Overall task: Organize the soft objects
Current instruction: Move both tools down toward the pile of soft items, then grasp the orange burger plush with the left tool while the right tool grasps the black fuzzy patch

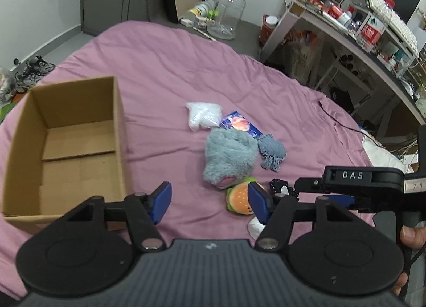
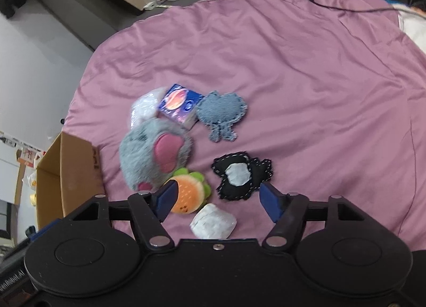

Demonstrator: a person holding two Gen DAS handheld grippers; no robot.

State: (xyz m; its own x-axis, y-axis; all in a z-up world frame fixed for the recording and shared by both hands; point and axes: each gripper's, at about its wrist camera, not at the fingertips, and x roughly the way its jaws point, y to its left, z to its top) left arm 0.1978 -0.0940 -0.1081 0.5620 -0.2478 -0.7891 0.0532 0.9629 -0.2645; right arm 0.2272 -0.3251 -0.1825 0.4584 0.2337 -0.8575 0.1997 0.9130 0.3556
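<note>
Soft things lie in a cluster on the purple bedsheet: a grey furry paw plush, a burger plush, a denim patch toy, a black stitched toy, a white wrapped lump, a white fluffy bag and a blue tissue pack. An open, empty cardboard box stands to the left. My left gripper is open, between box and burger. My right gripper is open above the burger and black toy.
A cluttered desk stands right of the bed. A clear water jug and bottles sit on the floor beyond the bed. Shoes lie at the left. A black cable crosses the sheet's far corner.
</note>
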